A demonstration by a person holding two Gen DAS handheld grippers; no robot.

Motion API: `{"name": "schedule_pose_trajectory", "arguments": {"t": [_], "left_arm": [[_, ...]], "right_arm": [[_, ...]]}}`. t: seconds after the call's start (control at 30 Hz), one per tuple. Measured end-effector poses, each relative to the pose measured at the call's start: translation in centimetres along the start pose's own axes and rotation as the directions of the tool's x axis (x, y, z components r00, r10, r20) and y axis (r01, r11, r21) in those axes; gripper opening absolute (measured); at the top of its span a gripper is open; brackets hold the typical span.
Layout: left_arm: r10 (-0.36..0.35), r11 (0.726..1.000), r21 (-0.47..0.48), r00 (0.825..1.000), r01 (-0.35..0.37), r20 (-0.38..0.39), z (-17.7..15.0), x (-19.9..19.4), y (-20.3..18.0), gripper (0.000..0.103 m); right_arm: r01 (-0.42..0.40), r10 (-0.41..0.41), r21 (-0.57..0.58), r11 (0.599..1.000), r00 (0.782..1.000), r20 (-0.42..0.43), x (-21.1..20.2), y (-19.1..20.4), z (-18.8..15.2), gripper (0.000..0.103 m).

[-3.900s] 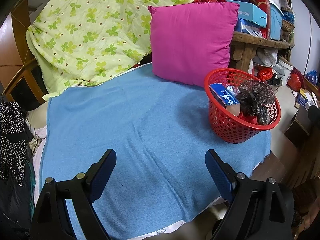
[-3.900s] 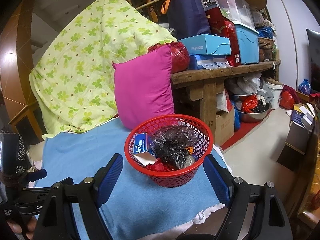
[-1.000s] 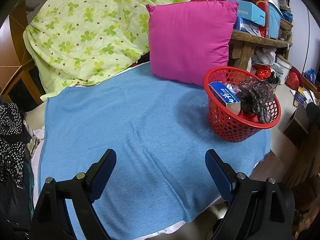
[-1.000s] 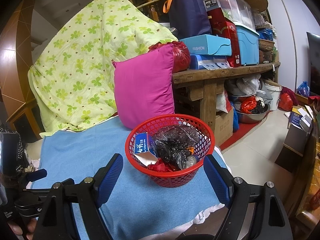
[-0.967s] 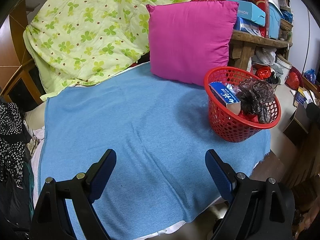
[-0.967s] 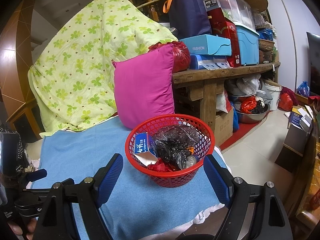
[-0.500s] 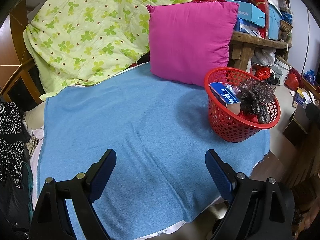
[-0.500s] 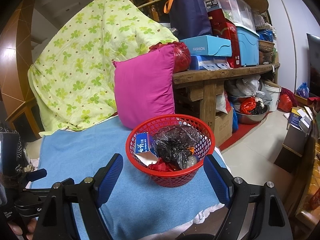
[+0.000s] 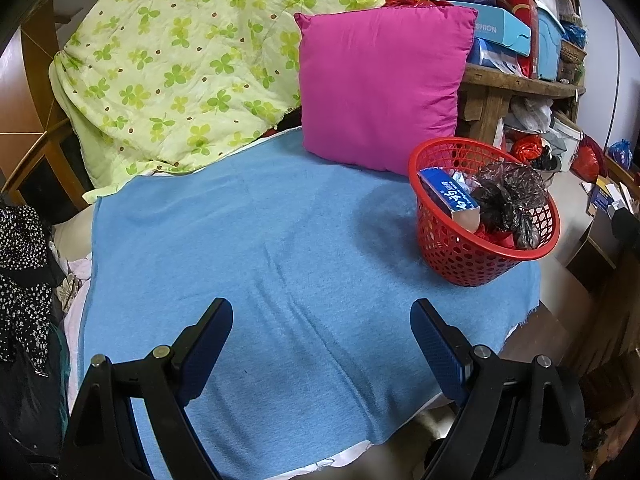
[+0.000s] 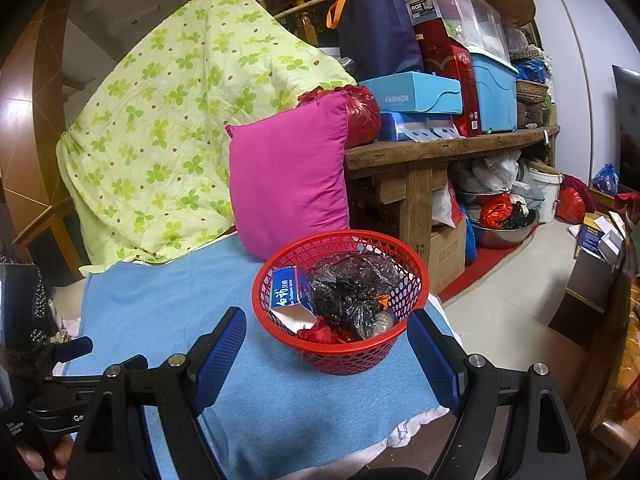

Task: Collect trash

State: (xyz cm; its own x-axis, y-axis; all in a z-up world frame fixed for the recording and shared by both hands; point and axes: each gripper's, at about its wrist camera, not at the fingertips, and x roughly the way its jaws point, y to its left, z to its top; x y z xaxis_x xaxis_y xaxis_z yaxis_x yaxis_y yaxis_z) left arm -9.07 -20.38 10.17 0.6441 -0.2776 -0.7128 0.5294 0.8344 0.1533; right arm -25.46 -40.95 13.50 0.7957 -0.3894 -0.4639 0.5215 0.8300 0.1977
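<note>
A red mesh basket stands on the blue cloth near its right edge. Inside lie a blue and white carton, a crumpled black plastic bag and some red scraps. My left gripper hovers open over the bare cloth, left of and nearer than the basket. My right gripper is open too, its blue pads level with the basket's near side, nothing pressed between them. The left gripper's body shows at the right wrist view's lower left.
A magenta cushion leans behind the basket, a green floral quilt beside it. A wooden bench stacked with boxes and tubs stands to the right, bags and bowls beneath. Spotted black fabric hangs left.
</note>
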Motion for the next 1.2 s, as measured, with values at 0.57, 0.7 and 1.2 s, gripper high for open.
{"name": "schedule_pose_trajectory", "arguments": {"t": [0.57, 0.7, 1.2], "left_arm": [[0.011, 1.000, 0.018, 1.000, -0.012, 0.020, 0.3, -1.6, -0.7, 0.090], [0.009, 1.000, 0.018, 1.000, -0.009, 0.019, 0.3, -1.5, -0.7, 0.090], [-0.017, 1.000, -0.002, 0.999, 0.017, 0.045, 1.0, -0.3, 0.9, 0.090]], "right_arm": [[-0.005, 0.005, 0.017, 1.000, 1.000, 0.021, -1.6, -0.7, 0.5, 0.085], [-0.001, 0.001, 0.018, 1.000, 1.000, 0.016, -1.3, -0.6, 0.7, 0.085], [0.025, -0.025, -0.009, 1.000, 1.000, -0.002, 0.6, 0.7, 1.1, 0.085]]}}
